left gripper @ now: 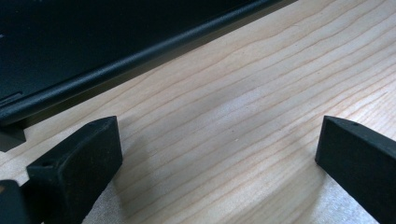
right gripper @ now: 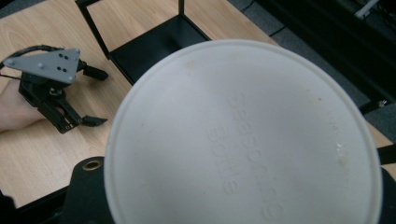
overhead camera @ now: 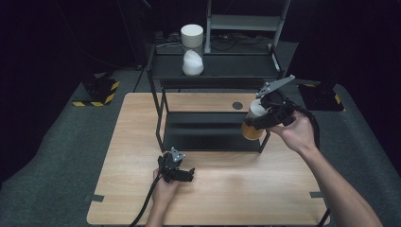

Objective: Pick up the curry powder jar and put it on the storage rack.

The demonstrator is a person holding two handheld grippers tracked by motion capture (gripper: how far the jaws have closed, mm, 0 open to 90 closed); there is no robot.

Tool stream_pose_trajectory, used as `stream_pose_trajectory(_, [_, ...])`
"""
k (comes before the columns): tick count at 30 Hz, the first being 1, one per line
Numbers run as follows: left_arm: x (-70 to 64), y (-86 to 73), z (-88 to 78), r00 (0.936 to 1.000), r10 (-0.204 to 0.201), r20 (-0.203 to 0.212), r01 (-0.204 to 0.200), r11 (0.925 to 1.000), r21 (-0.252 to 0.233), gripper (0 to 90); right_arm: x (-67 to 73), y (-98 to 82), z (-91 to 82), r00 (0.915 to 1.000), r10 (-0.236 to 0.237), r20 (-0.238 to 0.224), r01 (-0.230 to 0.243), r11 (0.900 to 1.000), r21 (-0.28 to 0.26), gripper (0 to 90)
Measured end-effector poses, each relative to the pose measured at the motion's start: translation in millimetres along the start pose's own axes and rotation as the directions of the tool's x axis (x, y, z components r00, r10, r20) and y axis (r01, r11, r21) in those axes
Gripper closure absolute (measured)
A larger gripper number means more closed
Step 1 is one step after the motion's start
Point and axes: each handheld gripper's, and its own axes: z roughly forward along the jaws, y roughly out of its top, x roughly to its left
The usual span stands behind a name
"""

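Dark room, light wooden table [overhead camera: 222,194] with black metal two-tier shelf rack [overhead camera: 213,128] at back. Right gripper [overhead camera: 259,121] was up off table beside rack's right post, jaws pinching clear jar with amber stuff and white round lid [right gripper: 243,135]; lid sat right in front of its camera. Left gripper [overhead camera: 187,174] rested low on tabletop just short of rack's bottom tray, jaws spread wide, nothing between them but bare wood. Second white-lidded jar with white powder [overhead camera: 192,50] stood on top shelf, well apart from both.

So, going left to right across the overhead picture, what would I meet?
Striped block on the floor → left tongs on the table → white-lidded jar on the rack's top shelf → right tongs holding an amber jar.
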Motion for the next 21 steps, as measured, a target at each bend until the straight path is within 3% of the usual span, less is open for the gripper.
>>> stream_pose_trajectory(11, [-0.1,0.0,0.0,1.0,0.001,-0.001,-0.001,1.0,0.0,0.5,-8.2,26.3,-21.2,0.9996,-0.014,-0.025,0.014,1.0,-0.008,34.4])
stream_pose_trajectory(21, [-0.1,0.0,0.0,1.0,0.001,-0.001,-0.001,1.0,0.0,0.5,-18.6,54.9,-37.9,0.9991,0.005,-0.042,-0.006,1.0,-0.019,34.4])
